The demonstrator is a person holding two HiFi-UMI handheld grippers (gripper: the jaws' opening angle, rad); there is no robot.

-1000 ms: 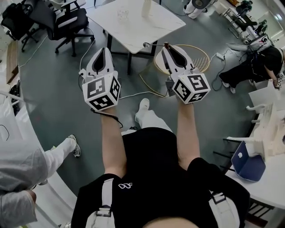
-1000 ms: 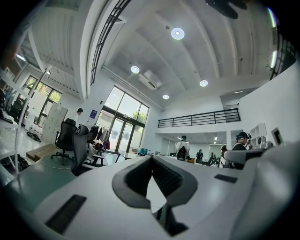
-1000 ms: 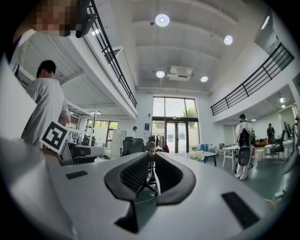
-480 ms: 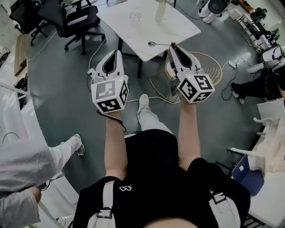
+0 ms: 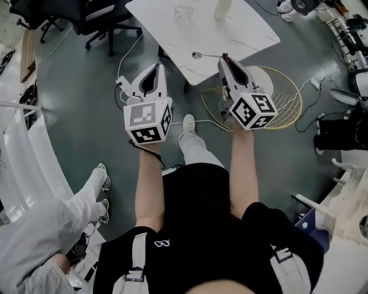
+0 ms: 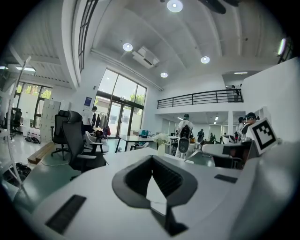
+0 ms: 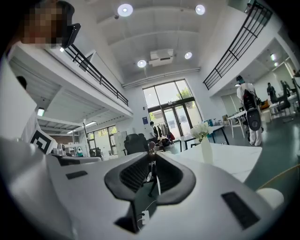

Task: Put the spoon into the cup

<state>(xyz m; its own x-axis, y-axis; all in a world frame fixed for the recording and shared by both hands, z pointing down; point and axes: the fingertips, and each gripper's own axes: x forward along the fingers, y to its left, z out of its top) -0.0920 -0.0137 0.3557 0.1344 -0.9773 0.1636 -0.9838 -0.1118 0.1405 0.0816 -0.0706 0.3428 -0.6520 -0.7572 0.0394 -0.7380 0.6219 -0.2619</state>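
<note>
A metal spoon (image 5: 197,55) lies near the front edge of the white marble table (image 5: 241,34). Farther back on it stands a clear glass cup (image 5: 184,11), with a white vase (image 5: 223,8) to its right. My right gripper (image 5: 223,57) is shut with nothing in it, and its tip shows just right of the spoon's handle. My left gripper (image 5: 156,65) hangs shut and empty over the floor, left of the table's corner. In the left gripper view the left gripper (image 6: 152,157) points at the tabletop and the flower vase (image 6: 161,142). In the right gripper view, the vase (image 7: 205,143) stands right of the right gripper (image 7: 153,153).
Black office chairs (image 5: 106,14) stand left of the table. A gold wire side table (image 5: 280,97) sits on the floor to the right, with cables around it. A person in white (image 5: 57,218) stands at the lower left. White furniture (image 5: 351,189) lines the right edge.
The table, spoon and cup have come closer and lower in the head view as I moved toward them. Both grippers stay shut and held out in front.
</note>
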